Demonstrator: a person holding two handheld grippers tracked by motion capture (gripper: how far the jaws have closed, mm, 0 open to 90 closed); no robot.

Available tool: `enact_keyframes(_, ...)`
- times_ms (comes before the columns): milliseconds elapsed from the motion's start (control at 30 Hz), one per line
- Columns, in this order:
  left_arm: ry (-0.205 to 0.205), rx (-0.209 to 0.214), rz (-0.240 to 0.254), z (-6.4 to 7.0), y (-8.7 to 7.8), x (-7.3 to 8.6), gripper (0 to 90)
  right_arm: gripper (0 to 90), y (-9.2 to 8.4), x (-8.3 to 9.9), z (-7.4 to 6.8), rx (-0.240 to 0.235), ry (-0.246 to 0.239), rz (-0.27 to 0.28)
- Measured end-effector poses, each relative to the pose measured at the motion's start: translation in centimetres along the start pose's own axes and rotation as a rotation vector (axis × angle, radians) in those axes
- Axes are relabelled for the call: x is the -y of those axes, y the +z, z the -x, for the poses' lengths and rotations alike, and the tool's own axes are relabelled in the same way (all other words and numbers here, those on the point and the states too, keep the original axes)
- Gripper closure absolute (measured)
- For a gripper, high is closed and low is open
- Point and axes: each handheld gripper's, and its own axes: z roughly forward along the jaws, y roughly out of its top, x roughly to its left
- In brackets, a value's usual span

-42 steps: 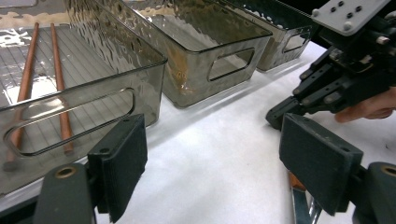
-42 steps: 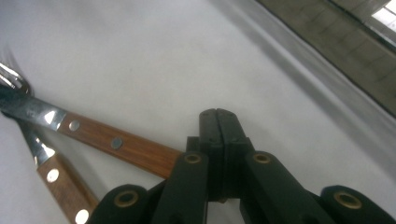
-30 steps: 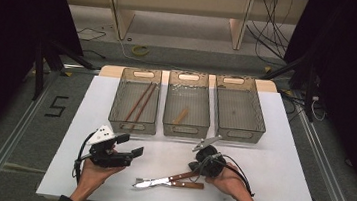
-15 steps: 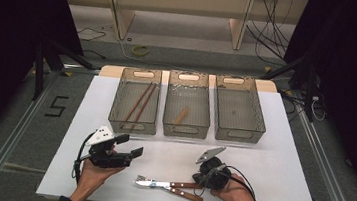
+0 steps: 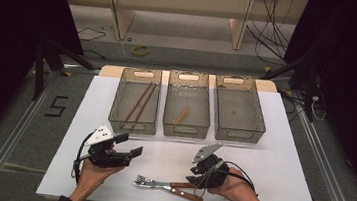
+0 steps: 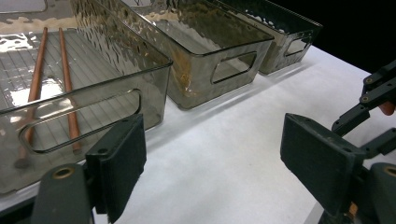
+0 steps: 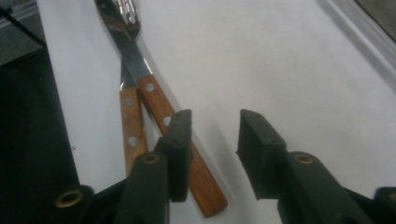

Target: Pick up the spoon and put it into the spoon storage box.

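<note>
Two wood-handled utensils (image 5: 170, 186), one of them a fork (image 5: 144, 180), lie crossed on the white table near the front edge. In the right gripper view their handles (image 7: 133, 123) lie just left of my left jaw. My right gripper (image 5: 197, 177) sits at the handle ends; its jaws have just been opening, and the right gripper (image 7: 215, 122) is open with only bare table between the pads. My left gripper (image 5: 130, 151), held in a hand at the front left, is open and holds nothing. The left gripper (image 6: 212, 163) points toward the bins.
Three smoky clear bins stand in a row at the back: the left bin (image 5: 117, 105) holds two brown chopsticks (image 6: 65, 79), the middle bin (image 5: 204, 108) a short wooden piece (image 5: 181, 116), the right bin (image 5: 260, 120) nothing. The table's front edge is close behind the utensils.
The right gripper's jaws, shut at the utensil handles before, now stand apart. The utensil it held up at an angle now lies flat on the table. The left gripper kept still.
</note>
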Motion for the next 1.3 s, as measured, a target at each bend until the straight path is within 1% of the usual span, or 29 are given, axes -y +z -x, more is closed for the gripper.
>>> enact_keyframes(33, 0.0, 0.0, 0.0, 0.0, 0.0, 0.0, 21.9, 60.8, 0.0, -0.1, -0.1, -0.006, -0.001, -0.009)
enact_keyframes(67, 0.001, 0.0, 0.0, 0.0, 0.0, 0.0, 21.6, 57.7, 0.1, -0.2, -0.1, -0.011, -0.013, -0.014)
enact_keyframes(133, -0.002, -0.001, 0.007, 0.0, 0.0, 0.0, 21.5, 55.8, 0.2, -0.4, -0.1, -0.019, -0.036, -0.021)
enact_keyframes(200, -0.003, 0.0, 0.01, 0.0, 0.0, 0.0, 21.2, 52.1, 0.3, -0.6, -0.1, -0.022, -0.046, -0.024)
enact_keyframes(233, -0.003, -0.001, 0.012, 0.0, 0.0, 0.0, 21.2, 51.2, 0.4, -0.7, -0.2, -0.026, -0.044, -0.028)
enact_keyframes(433, 0.004, 0.005, 0.012, -0.1, 0.0, -0.1, 20.6, 44.4, 0.8, -1.4, -0.3, -0.041, -0.077, -0.042)
enact_keyframes(467, 0.004, 0.005, 0.012, -0.1, 0.0, -0.1, 20.6, 43.5, 0.9, -1.5, -0.3, -0.042, -0.074, -0.046)
enact_keyframes(500, 0.004, 0.007, 0.013, -0.1, 0.0, -0.1, 20.6, 42.9, 0.9, -1.5, -0.2, -0.042, -0.085, -0.051)
enact_keyframes(600, 0.001, 0.011, 0.008, -0.2, -0.1, -0.1, 20.5, 40.6, 1.1, -1.8, -0.2, -0.05, -0.094, -0.063)
enact_keyframes(800, 0.0, 0.014, 0.004, -0.2, -0.1, -0.1, 20.4, 38.0, 1.5, -2.1, -0.2, -0.065, -0.119, -0.089)
enact_keyframes(967, -0.001, 0.013, 0.005, -0.3, -0.2, -0.1, 20.1, 36.6, 1.8, -2.5, -0.3, -0.064, -0.135, -0.109)
enact_keyframes(1167, -0.004, 0.013, 0.005, -0.3, -0.2, 0.0, 20.1, 37.2, 2.1, -2.7, -0.4, -0.074, -0.154, -0.125)
enact_keyframes(1300, -0.006, 0.014, 0.005, -0.3, -0.2, 0.0, 20.0, 39.2, 2.3, -2.7, -0.5, -0.082, -0.168, -0.14)
